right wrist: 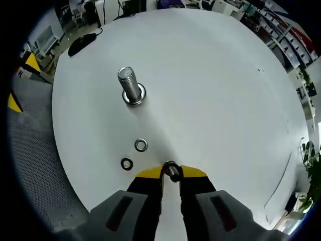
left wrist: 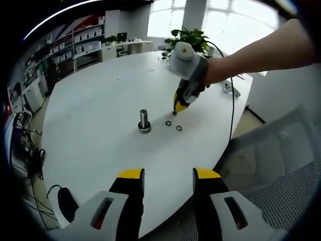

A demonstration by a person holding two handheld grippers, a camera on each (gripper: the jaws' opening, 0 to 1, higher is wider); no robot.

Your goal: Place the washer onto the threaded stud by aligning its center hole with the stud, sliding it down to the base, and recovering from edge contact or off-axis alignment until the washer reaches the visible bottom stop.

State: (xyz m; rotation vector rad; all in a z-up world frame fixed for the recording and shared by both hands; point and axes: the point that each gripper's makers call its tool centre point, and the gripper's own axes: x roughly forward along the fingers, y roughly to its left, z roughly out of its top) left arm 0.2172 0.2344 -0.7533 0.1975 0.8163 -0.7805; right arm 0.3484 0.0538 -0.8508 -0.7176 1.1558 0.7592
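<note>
A threaded metal stud [left wrist: 144, 119] [right wrist: 130, 83] stands upright on the white table [left wrist: 100, 110] [right wrist: 215, 80], with a metal ring around its foot. Two loose washers [left wrist: 168, 123] [left wrist: 179, 128] lie on the table to the right of the stud; in the right gripper view these washers [right wrist: 141, 145] [right wrist: 127, 163] sit just ahead of my jaws. My right gripper [right wrist: 171, 173] [left wrist: 178, 107] is shut on a small washer [right wrist: 171, 169] pinched edge-on between its yellow tips, low over the table beside the loose washers. My left gripper [left wrist: 168, 174] is open and holds nothing, near the table's front edge.
A person's arm [left wrist: 261, 50] reaches in from the right, holding the right gripper. A black cable [left wrist: 232, 105] runs over the table edge. A grey mesh chair [left wrist: 281, 165] stands beside the table. A potted plant [left wrist: 193, 37] and shelves stand beyond it.
</note>
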